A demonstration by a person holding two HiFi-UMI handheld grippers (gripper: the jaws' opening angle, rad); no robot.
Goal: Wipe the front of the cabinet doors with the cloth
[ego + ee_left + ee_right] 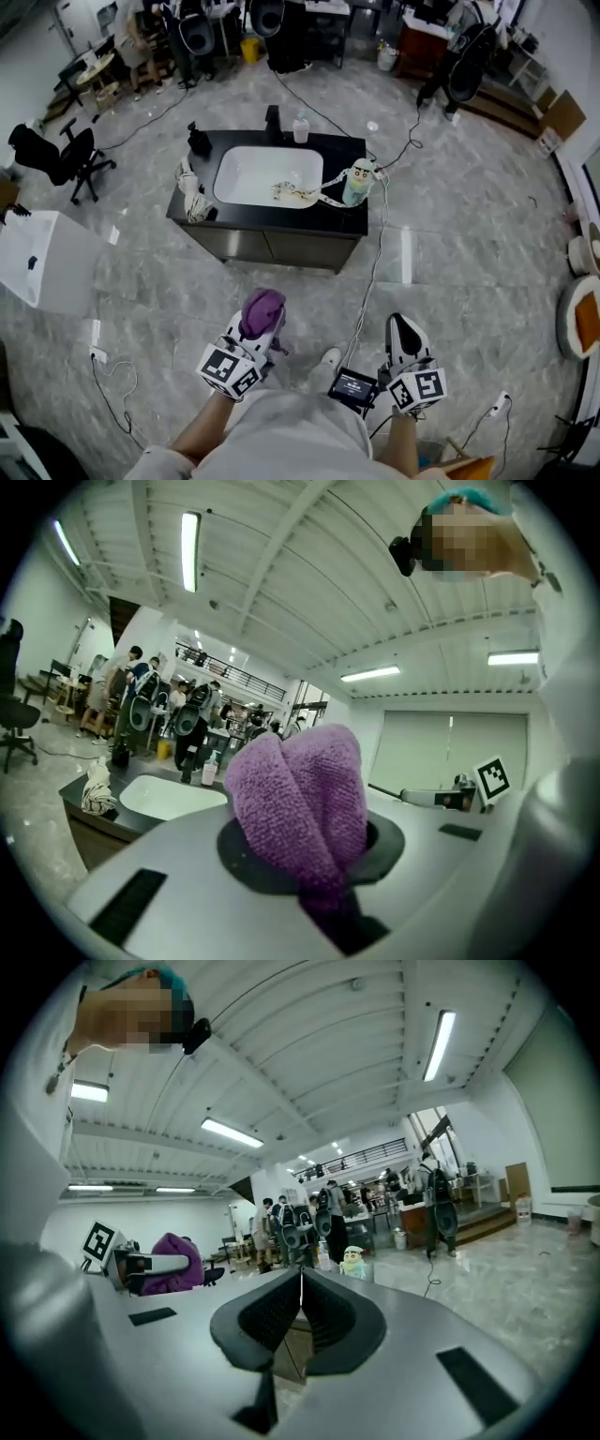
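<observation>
Cloth (pixel 298 808) clamped in left gripper (pixel 251 339), cabinet (pixel 272 246) ahead

Two grippers: left gripper (pixel 261 330), right gripper (pixel 404 330). Two marker cubes, one per gripper (pixel 230 368) (pixel 419 387). One purple cloth (pixel 262 309). One cabinet (pixel 281 246); two doors on its front, left door (pixel 230 242) and right door (pixel 305 251), the seam between them faint. One sink (pixel 248 183). One faucet (pixel 273 122). One bottle (pixel 301 128). One doll (pixel 359 181). One white rag (pixel 191 180) at the counter's left edge. One office chair (pixel 70 155). One small screen (pixel 353 385) between the grippers. Two power strips on the floor, one left (pixel 97 354), one right (pixel 500 404). Several people at the back of the room, too small to count.
</observation>
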